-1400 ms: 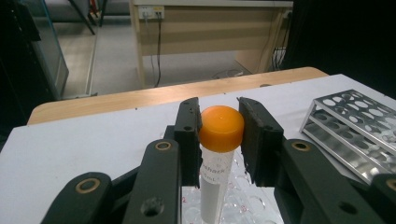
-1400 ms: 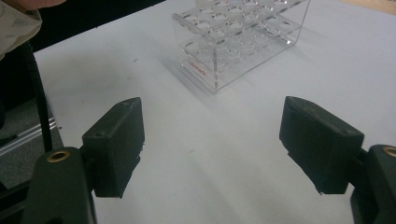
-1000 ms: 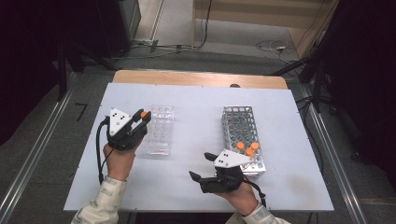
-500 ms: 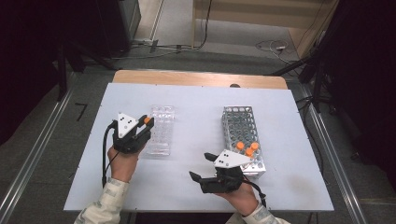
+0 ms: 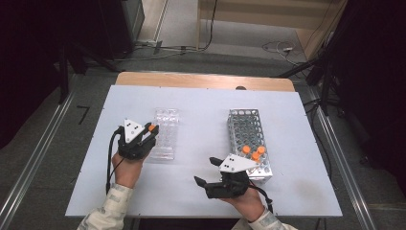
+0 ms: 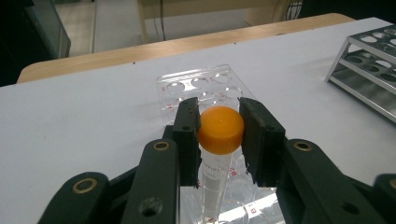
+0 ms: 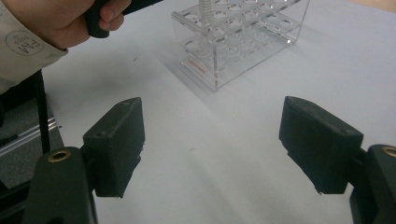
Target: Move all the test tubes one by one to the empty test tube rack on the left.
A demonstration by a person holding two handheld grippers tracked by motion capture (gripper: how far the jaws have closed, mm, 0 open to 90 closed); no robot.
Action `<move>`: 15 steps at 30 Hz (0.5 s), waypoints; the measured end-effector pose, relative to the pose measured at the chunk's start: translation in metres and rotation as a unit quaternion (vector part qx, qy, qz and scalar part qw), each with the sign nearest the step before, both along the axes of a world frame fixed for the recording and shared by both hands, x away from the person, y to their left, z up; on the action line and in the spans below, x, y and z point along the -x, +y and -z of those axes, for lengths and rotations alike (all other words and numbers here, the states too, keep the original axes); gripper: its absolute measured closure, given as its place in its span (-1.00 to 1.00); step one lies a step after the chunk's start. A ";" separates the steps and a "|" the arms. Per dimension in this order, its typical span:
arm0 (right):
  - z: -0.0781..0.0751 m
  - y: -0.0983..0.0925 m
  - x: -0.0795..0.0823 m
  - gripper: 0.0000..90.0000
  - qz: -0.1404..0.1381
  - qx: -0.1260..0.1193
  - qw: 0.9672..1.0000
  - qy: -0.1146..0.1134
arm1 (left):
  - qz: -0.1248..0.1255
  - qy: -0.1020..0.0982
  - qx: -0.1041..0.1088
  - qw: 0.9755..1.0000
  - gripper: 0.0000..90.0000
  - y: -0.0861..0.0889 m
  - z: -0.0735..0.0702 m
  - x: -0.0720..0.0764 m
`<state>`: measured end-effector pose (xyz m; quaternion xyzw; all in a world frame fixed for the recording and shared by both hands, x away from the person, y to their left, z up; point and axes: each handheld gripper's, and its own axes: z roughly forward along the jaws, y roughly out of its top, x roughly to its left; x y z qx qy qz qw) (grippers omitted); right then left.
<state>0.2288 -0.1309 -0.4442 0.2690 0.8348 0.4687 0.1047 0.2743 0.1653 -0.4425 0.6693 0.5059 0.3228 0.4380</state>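
- Over the clear rack (image 5: 164, 135), left side of the white table (image 5: 201, 201), I have the left gripper (image 5: 149, 132) holding an orange-capped tube (image 6: 218, 140) upright, tip down in a well near the rack's front.
- Left jaws have just been opening a little; in the left gripper view one pad touches the cap, the other shows a thin gap, so the pinch looks loose at best.
- Right gripper (image 5: 203, 173) sits low near the table's front edge, jaws spread wide, nothing between them; it's just beside the metal rack (image 5: 249, 143), which holds a few more orange-capped tubes (image 5: 253, 152).
- Risk: if the tube isn't seated yet, letting go early drops it crooked or it tips out of the well.
- Risk: pad dragging on the cap when I lift could pull the tube back up, or shift the light clear rack, since nothing is bracing it.
- Can't tell how deep the tip sits; rack plastic blurs it.
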 end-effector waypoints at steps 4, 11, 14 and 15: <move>0.000 0.001 0.000 -0.52 -0.002 0.002 1.000 0.000 | 0.003 0.003 0.004 1.000 0.45 -0.001 0.001 0.000; -0.001 0.000 0.002 -0.52 0.000 -0.002 1.000 -0.002 | 0.001 -0.017 0.040 0.999 -0.03 0.003 -0.008 0.006; -0.004 -0.002 0.003 -0.51 0.002 -0.008 1.000 -0.005 | -0.007 -0.025 0.055 0.998 -0.40 0.003 -0.015 0.011; -0.004 -0.002 0.003 -0.51 0.002 -0.008 1.000 -0.005 | -0.007 -0.027 0.060 0.998 -0.40 0.003 -0.017 0.013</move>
